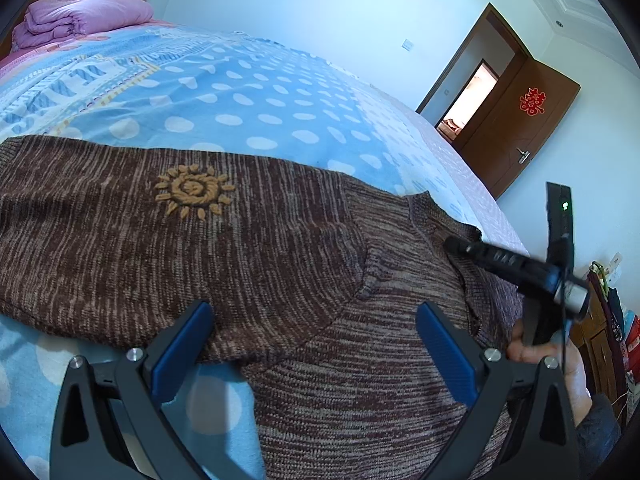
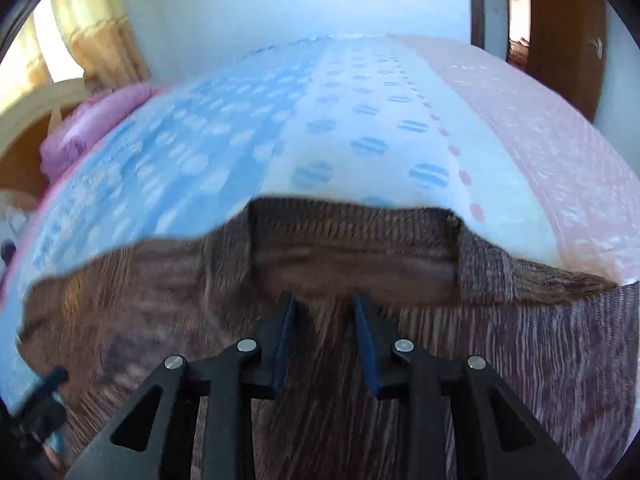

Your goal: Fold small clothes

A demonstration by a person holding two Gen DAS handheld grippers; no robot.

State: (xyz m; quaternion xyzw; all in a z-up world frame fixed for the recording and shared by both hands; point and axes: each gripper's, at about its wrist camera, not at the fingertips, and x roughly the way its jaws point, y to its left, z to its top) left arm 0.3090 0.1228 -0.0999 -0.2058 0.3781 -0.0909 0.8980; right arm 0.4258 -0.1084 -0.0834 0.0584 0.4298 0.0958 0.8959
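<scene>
A brown knit sweater point(image 1: 248, 240) with a tan sun motif point(image 1: 192, 194) lies spread on the bed, one part folded over another. My left gripper point(image 1: 314, 316) is open wide just above its near side, empty. My right gripper point(image 2: 324, 300) hovers over the sweater point(image 2: 352, 248) near its collar edge, jaws partly open with a narrow gap and nothing between them. The right gripper's black body also shows in the left wrist view point(image 1: 516, 264) at the sweater's right edge. The right wrist view is blurred.
The bed has a blue dotted sheet point(image 1: 240, 92) with a pink strip on its right side point(image 2: 540, 128). A folded pink quilt point(image 1: 84, 16) lies at the headboard end. An open brown door point(image 1: 516, 128) and a wooden cabinet point(image 1: 600, 332) stand right of the bed.
</scene>
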